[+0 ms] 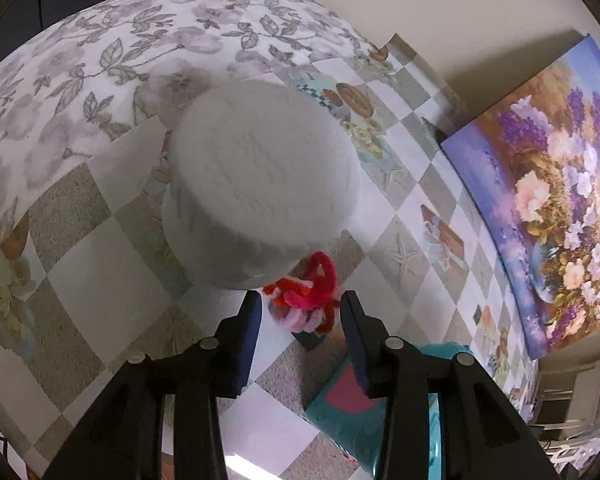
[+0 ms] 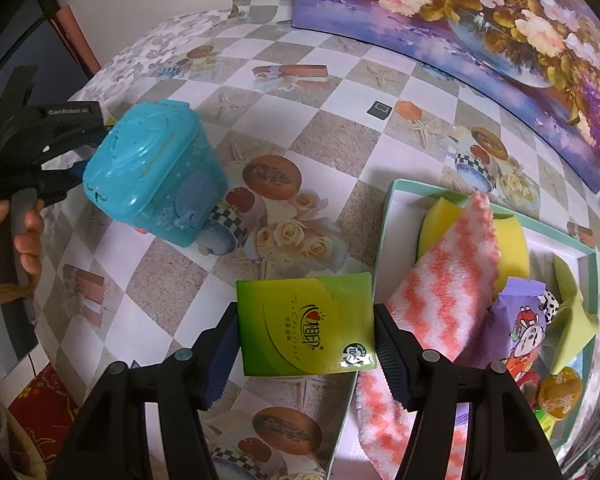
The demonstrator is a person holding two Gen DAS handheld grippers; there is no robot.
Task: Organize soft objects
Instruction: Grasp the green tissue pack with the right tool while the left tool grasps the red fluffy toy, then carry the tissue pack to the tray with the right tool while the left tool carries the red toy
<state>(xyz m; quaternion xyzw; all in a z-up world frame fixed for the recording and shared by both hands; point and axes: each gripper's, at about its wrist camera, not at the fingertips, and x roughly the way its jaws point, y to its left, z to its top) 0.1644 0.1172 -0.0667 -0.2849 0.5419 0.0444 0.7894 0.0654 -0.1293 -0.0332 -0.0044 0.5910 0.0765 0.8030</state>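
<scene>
In the left wrist view my left gripper (image 1: 300, 308) is open over a tangle of red, orange and pink pipe cleaners (image 1: 306, 294) on the table, just in front of a white fluffy roll (image 1: 260, 184). In the right wrist view my right gripper (image 2: 304, 320) is shut on a green tissue pack (image 2: 304, 324), held above the table beside a teal-rimmed tray (image 2: 384, 208). The tray holds a yellow sponge (image 2: 508, 240), a pink-and-white striped cloth (image 2: 448, 280), a purple packet (image 2: 520, 320) and a yellow-green item (image 2: 572, 312). The left gripper (image 2: 40, 148) shows at far left.
A teal plastic bin with a lid (image 2: 156, 172) stands on the checkered tablecloth (image 2: 340, 80); its side shows in the left wrist view (image 1: 348, 412). A flower painting (image 2: 500, 20) leans against the wall at the back. A floral cushion (image 1: 80, 80) lies behind the roll.
</scene>
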